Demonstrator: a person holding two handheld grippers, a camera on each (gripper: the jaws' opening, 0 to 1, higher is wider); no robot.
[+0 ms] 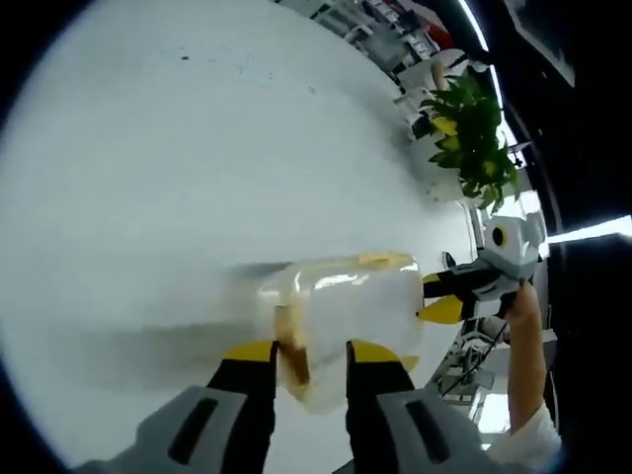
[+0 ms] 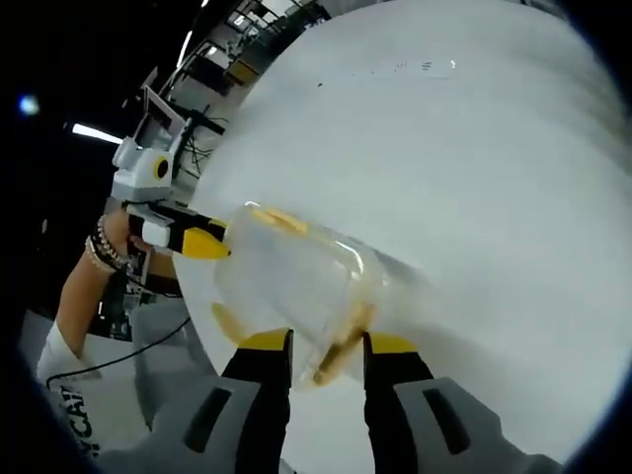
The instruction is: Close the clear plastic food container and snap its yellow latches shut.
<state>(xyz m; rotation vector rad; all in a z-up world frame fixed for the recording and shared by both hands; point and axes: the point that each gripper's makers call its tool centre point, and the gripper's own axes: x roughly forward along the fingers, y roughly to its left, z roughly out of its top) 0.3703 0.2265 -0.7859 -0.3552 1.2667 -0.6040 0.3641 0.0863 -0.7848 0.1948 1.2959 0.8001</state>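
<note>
Held off a white table [image 1: 197, 148] between two hand-held grippers: a clear plastic food container [image 1: 341, 306], blurred with motion, one end pinched by each tool. In the left gripper view, left gripper [image 1: 308, 357] with jaws a little apart, clamped on the container's near end right at the yellow tips, where a yellow latch [image 1: 291, 346] sits between them; right gripper [image 1: 434, 296] reaching in from the right and meeting the far end. In the right gripper view, right gripper [image 2: 326, 348] likewise clamped on its own end, a second yellow latch [image 2: 341, 351] between the tips, left gripper [image 2: 202, 240] touching the opposite end from the left. Potted plant [image 1: 469, 133] well beyond, past the table's edge. Lid apparently already down; latching step seemingly in hand. Next likely needed: a firm, even squeeze on each latch until snapped flat, without twisting the box. Whether either latch is already seated: impossible to tell through the blur.
</note>
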